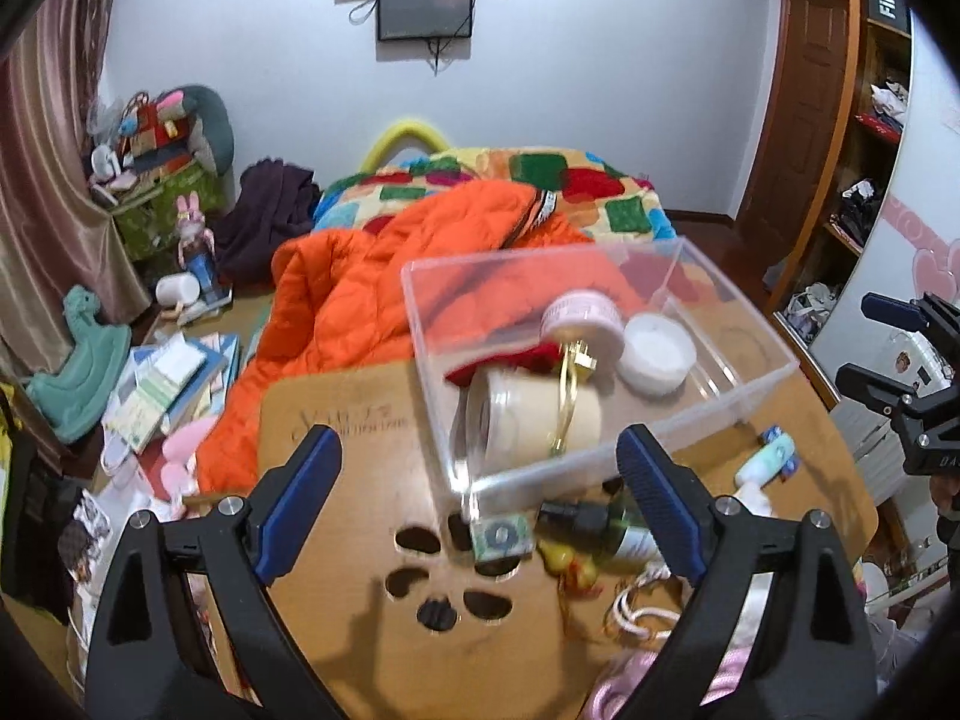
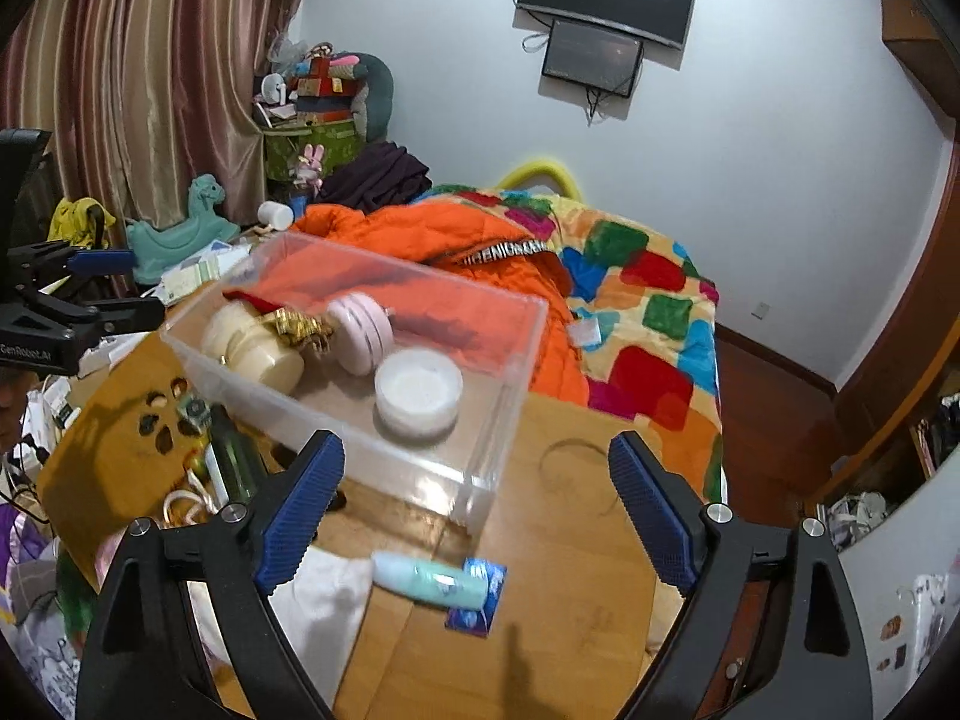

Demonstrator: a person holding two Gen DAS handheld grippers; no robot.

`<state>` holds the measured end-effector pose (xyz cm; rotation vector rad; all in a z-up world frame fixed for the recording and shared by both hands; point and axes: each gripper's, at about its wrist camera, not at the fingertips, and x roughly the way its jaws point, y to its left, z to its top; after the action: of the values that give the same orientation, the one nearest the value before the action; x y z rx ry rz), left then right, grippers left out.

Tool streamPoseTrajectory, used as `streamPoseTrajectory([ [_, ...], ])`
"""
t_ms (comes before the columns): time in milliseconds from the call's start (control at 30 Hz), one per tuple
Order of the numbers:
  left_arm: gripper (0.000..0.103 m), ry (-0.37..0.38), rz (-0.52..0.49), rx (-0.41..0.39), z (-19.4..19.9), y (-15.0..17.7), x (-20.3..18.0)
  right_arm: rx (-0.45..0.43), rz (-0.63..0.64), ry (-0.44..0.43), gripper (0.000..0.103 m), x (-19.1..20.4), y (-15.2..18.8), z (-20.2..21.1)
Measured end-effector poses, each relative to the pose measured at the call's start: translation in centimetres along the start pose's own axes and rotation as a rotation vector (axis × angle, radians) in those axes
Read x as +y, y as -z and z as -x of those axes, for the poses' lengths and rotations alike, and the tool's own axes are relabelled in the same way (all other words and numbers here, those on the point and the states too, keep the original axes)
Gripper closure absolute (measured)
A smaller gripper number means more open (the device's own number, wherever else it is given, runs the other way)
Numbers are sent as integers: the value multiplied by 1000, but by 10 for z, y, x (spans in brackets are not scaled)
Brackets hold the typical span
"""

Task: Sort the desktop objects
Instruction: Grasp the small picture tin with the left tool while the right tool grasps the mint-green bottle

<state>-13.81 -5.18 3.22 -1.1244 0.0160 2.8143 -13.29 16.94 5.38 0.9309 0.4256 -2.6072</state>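
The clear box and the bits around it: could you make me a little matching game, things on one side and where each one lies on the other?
Things:
1. white round jar
2. cream jar
3. mint tube
4. dark green bottle

Places:
A. on the table, outside the clear box, beside the paw-shaped holes
B. upright inside the box
C. on its side inside the box
D. on the table, on a blue packet

Pairs: 1-B, 2-C, 3-D, 4-A
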Motion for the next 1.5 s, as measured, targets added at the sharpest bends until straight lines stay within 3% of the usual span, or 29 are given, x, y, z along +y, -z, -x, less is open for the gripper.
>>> streamPoseTrajectory([
  [267,9,-1,-1,83,-22,34,0,92,-66,-16,14,-8,41,-21],
  [633,9,-20,-53,140,-39,64,-5,166,-116,-14,14,-7,81,-47],
  [1000,10,-15,-20,115,-58,55,-7,174,-144,-28,15,-2,85,-61],
  [1067,12,-9,-18,111,-59,54,-7,176,-137,-26,15,1,84,-64],
  [1200,28,4,-13,109,-57,51,-4,184,-133,-34,15,6,85,-68],
  [1500,28,29,-28,142,-55,57,0,183,-150,-47,15,10,87,-72],
])
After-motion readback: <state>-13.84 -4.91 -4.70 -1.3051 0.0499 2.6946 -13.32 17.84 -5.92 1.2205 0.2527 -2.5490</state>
